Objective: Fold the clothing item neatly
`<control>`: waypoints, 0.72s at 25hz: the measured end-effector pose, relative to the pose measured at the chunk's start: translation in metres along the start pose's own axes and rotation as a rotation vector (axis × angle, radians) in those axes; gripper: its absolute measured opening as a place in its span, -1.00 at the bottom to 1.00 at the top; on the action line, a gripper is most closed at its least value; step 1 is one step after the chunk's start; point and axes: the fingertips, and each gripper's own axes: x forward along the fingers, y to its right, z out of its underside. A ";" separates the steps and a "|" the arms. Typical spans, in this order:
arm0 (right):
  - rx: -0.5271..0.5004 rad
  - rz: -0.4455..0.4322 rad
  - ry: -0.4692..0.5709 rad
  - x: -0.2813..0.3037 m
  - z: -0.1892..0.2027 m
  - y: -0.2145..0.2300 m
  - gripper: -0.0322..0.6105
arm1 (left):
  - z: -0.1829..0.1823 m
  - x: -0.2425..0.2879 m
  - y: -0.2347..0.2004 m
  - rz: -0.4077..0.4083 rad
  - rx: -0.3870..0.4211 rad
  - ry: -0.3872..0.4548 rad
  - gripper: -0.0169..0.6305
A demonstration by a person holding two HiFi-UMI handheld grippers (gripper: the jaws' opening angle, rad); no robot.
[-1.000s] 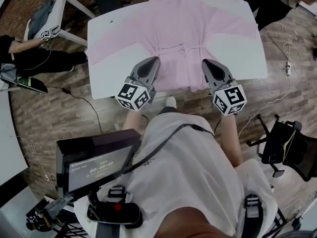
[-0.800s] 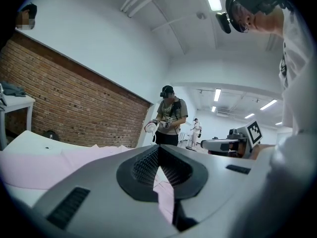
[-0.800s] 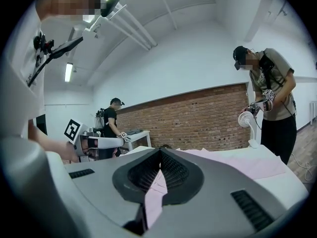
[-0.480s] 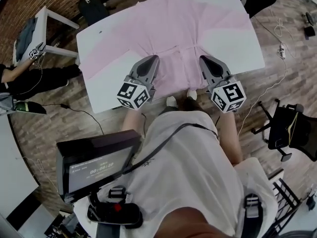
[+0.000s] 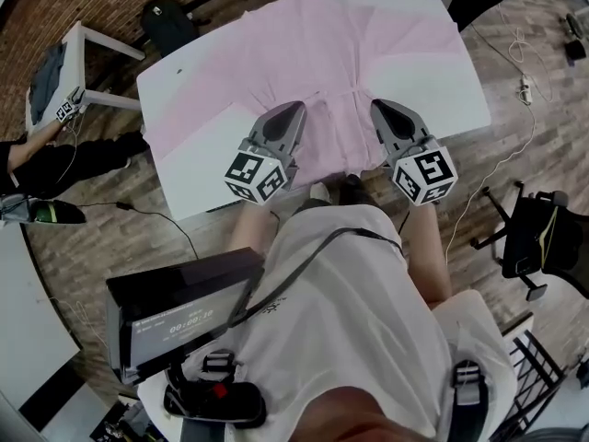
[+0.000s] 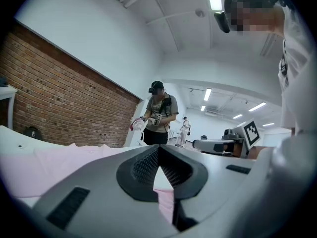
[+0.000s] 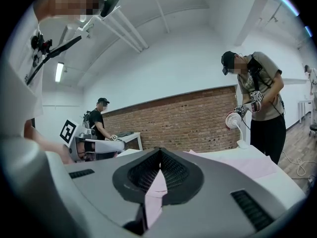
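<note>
Had left gripper (image 5: 293, 110) and right gripper (image 5: 377, 109) both clamped tight on near hem of pink garment (image 5: 350, 44), probably to lift hem for first fold. Spread flat, sleeves out, on white table (image 5: 189, 155). Wood floor (image 5: 110, 238), brick wall (image 7: 198, 125), bystander (image 7: 257, 93) nearby.

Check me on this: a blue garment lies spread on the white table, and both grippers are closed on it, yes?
The garment is pink, not blue; the head view shows it. The rest holds: it lies spread on the white table, left gripper and right gripper closed on it.
</note>
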 end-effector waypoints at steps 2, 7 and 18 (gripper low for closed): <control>-0.003 -0.003 0.004 0.001 -0.003 0.007 -0.89 | 0.000 0.006 0.004 0.002 0.000 -0.002 -0.94; -0.009 0.000 -0.005 0.003 -0.003 0.029 -0.89 | 0.002 0.019 0.011 -0.002 -0.011 -0.003 -0.94; -0.028 0.088 -0.045 0.011 0.020 0.110 -0.89 | 0.021 0.055 0.012 -0.037 -0.031 -0.031 -0.94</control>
